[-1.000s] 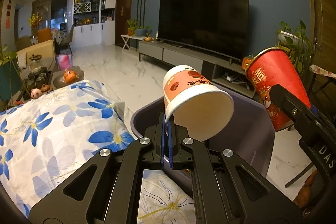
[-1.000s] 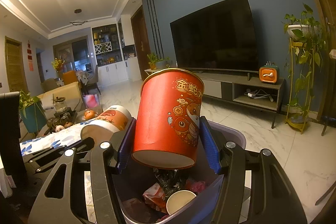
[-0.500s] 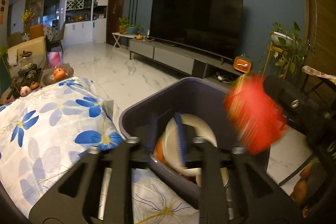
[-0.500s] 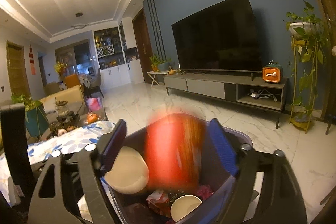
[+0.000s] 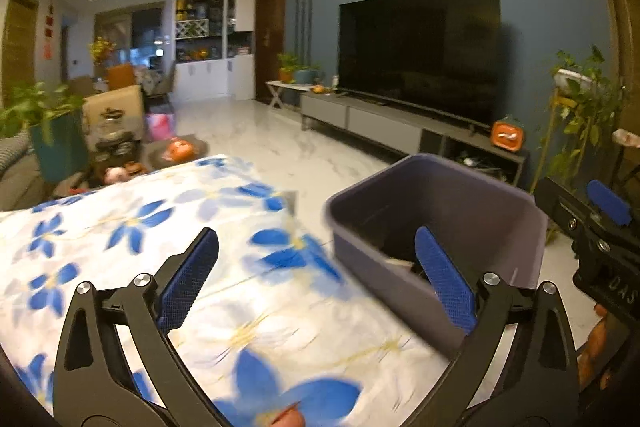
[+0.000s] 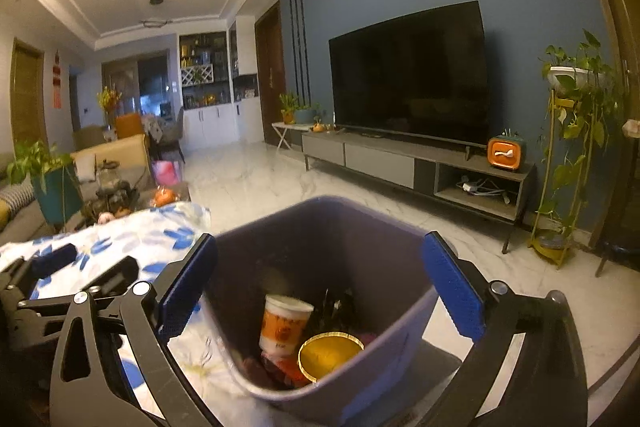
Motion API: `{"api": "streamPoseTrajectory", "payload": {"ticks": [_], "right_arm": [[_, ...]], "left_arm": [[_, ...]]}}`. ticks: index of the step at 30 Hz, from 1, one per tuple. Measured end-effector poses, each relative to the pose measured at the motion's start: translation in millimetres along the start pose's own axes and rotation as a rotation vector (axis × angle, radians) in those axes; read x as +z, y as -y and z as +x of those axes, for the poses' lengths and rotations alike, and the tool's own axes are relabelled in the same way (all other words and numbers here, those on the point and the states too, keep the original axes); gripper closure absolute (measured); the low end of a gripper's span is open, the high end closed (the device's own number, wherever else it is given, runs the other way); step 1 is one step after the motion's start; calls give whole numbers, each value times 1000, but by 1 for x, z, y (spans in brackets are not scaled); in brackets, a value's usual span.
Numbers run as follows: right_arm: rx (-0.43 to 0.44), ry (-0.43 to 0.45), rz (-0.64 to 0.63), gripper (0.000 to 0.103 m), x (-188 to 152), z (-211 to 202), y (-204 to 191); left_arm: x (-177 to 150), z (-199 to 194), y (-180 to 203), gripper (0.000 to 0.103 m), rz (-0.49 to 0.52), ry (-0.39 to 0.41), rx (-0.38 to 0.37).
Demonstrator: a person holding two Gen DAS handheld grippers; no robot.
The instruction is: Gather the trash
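Opening wide and empty — both grippers' fingers, left gripper beside the bin rim, right gripper above it.

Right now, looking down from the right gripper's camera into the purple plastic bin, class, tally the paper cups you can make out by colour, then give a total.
White paper cup with orange print, upright in the purple plastic bin: 1
Red paper cup with gold rim, mouth facing the camera: 1
Total: 2
Other trash beneath is too dark to identify.
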State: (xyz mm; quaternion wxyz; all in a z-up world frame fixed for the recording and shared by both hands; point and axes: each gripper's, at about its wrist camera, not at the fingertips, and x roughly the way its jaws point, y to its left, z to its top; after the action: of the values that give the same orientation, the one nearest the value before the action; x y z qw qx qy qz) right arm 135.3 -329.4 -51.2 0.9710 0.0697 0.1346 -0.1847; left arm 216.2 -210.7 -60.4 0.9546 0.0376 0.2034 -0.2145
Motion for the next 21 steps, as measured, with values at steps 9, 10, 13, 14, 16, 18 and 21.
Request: {"api": "streamPoseTrajectory", "payload": {"ticks": [9, 10, 13, 14, 16, 18, 21], "right_arm": [[12, -37, -71, 6, -15, -42, -34], [11, -35, -73, 6, -15, -48, -37], [31, -25, -75, 6, -18, -67, -45], [40, -26, -71, 6, -19, -74, -47], [61, -23, -69, 6, -19, -87, -51], [66, -11, -75, 6, -19, -102, -57], [73, 12, -102, 6, -21, -127, -70]], "left_arm": [[-17, -71, -35, 6, -56, 14, 99], [-19, -80, -39, 6, -66, 16, 108], [-23, -105, -48, 6, -85, 26, 122], [-24, -116, -50, 6, -89, 28, 132], [-27, -131, -55, 6, -91, 33, 144], [-32, -148, -58, 6, -99, 36, 153], [-38, -172, -61, 6, -116, 50, 155]]}}
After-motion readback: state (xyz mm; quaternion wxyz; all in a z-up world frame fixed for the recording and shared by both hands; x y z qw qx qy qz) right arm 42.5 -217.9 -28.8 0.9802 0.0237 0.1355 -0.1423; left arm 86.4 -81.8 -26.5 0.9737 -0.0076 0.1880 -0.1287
